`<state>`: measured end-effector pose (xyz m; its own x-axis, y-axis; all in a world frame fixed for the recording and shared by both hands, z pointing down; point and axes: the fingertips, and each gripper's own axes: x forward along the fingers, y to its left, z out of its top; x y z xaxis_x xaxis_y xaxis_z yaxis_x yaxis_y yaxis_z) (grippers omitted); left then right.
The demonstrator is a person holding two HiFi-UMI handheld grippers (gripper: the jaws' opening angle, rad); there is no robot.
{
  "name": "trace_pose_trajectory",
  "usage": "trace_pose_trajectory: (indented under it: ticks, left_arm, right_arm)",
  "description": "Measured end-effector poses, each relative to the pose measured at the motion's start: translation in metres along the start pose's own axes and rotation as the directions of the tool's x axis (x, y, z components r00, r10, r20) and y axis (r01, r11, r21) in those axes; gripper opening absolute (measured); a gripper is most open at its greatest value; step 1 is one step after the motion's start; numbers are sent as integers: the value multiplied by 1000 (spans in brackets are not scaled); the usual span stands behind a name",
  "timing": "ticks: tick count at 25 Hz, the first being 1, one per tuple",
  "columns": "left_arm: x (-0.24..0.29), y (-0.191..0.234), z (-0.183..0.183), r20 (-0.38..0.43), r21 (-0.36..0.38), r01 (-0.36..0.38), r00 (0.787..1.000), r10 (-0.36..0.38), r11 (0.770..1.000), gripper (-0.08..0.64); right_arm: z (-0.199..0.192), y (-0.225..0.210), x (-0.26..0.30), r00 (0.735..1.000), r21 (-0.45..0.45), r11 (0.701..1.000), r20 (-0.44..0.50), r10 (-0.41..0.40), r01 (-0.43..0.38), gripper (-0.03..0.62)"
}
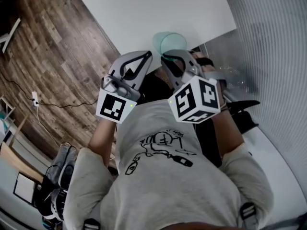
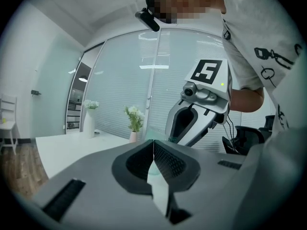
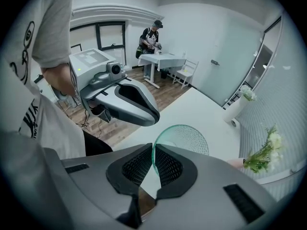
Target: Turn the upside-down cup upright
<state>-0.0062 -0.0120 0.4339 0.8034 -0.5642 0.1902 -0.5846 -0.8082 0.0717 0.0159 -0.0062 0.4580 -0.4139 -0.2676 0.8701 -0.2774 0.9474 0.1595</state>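
A clear, green-tinted glass cup (image 1: pixel 169 42) with a dimpled texture hangs over the near edge of the white table (image 1: pixel 144 8). My right gripper (image 1: pixel 169 57) is shut on it. In the right gripper view the cup (image 3: pixel 184 137) lies tilted, and its thin rim is pinched between the pads of that gripper (image 3: pixel 153 148). My left gripper (image 1: pixel 145 56) sits just left of the cup with its jaws shut and nothing between them. In the left gripper view those shut jaws (image 2: pixel 153 142) point toward the right gripper's tip, where the cup (image 2: pixel 160 134) shows only faintly.
Two vases with flowers (image 2: pixel 135 123) stand at the table's far end by a frosted glass wall (image 1: pixel 268 42). A black office chair (image 1: pixel 240 114) is at my right and wooden floor (image 1: pixel 57 56) at my left. Another person (image 3: pixel 152 35) works at a distant desk.
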Motion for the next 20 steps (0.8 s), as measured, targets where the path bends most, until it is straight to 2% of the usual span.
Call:
trace_pose_trajectory:
  ticks: [8, 17, 20]
  left_arm:
    - [-7, 2, 41, 14, 9, -1, 1000, 1, 1000, 5]
    - [-16, 2, 87, 54, 62, -6, 999, 3, 998, 5]
    - [-22, 5, 101, 76, 24, -30, 997, 28, 999, 5]
  right_arm:
    - [29, -17, -40, 998, 22, 999, 60, -33, 32, 46]
    - [54, -30, -80, 988, 48, 996, 133, -79, 74, 46]
    - [62, -32, -95, 983, 54, 995, 154, -96, 88, 46]
